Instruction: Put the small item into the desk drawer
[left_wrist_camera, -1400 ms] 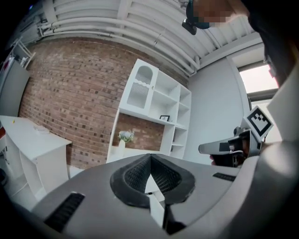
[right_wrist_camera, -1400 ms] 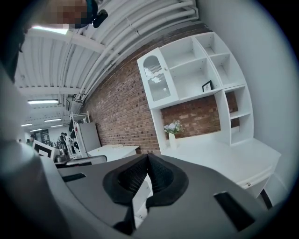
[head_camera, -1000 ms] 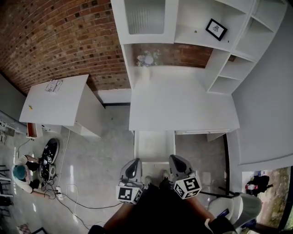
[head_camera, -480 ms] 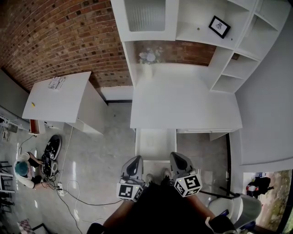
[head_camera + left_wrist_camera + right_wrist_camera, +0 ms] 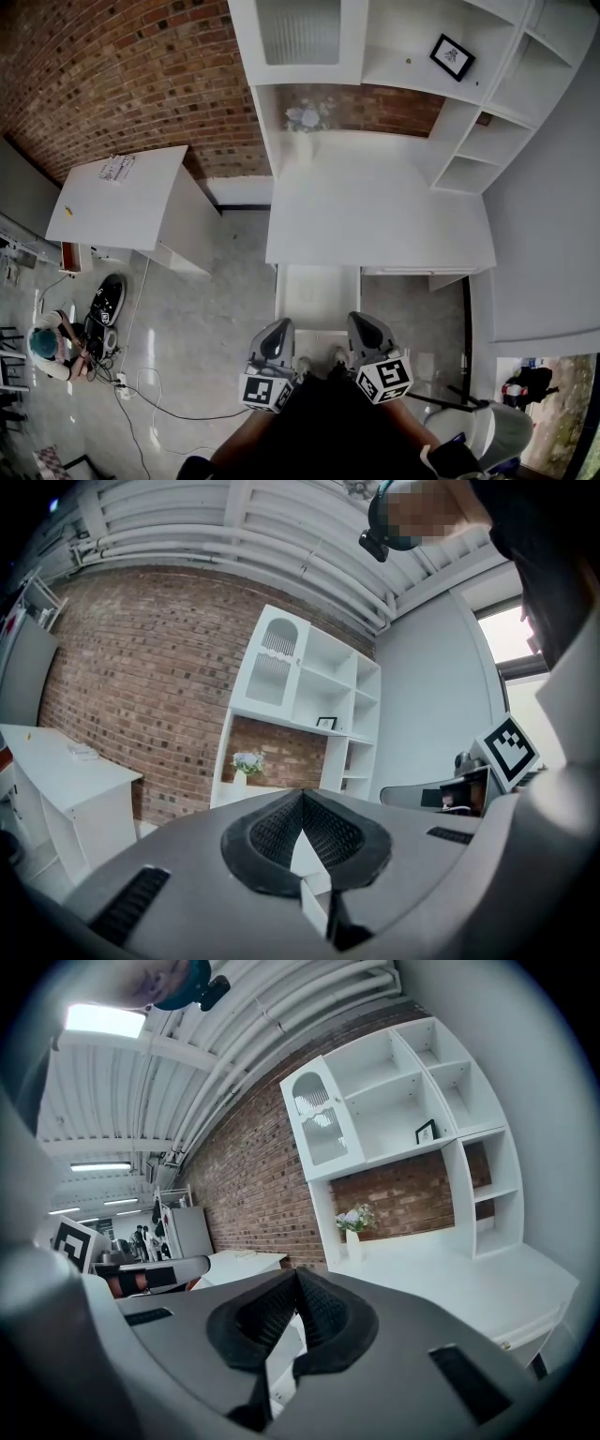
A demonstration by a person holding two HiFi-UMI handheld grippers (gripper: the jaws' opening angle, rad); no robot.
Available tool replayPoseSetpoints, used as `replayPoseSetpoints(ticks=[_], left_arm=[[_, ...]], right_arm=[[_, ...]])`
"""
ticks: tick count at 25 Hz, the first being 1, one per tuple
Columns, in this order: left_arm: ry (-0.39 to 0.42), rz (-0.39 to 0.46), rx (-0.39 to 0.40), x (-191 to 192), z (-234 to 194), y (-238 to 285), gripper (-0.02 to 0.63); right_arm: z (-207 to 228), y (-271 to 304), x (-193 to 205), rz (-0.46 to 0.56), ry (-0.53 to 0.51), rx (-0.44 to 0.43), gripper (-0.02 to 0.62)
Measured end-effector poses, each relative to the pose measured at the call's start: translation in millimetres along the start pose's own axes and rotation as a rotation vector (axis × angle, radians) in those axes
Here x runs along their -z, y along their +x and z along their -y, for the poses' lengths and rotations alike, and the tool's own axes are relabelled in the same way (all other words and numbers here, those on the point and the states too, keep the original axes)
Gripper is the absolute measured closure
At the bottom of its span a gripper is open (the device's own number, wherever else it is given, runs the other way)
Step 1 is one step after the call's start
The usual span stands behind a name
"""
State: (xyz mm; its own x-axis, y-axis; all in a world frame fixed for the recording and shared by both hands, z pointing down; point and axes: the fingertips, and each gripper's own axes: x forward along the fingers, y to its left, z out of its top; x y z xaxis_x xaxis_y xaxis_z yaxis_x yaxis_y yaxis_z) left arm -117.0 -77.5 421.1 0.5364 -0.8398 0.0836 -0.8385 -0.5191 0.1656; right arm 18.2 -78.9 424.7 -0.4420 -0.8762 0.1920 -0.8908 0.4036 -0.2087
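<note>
- White desk (image 5: 375, 216): a vase of flowers (image 5: 306, 120) at its far left (by the brick wall (image 5: 112, 75)).
- Upper shelf (image 5: 403, 73): a framed picture (image 5: 452, 56), far right.
- Left side table (image 5: 122, 211): papers (image 5: 116, 169) at its far edge.

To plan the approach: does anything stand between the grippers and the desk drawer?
Nothing visible does. The drawer is pulled out from under the desk, directly ahead of the left gripper and the right gripper. Both are shut. The small item is not visible.

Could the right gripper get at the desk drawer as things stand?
Probably yes. The drawer appears pulled out from under the desk, just ahead of the right gripper, and nothing visible lies between them. Its jaws are shut.
</note>
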Motion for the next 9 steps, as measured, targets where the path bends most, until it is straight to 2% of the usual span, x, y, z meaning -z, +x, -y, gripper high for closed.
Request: replayPoseSetpoints(ticks=[9], left_arm=[[-0.025,0.004,-0.003,2.2,-0.4,2.0,0.583]], right_arm=[[2.3,1.5,-2.1,0.004,-0.001,-0.014,0.581]])
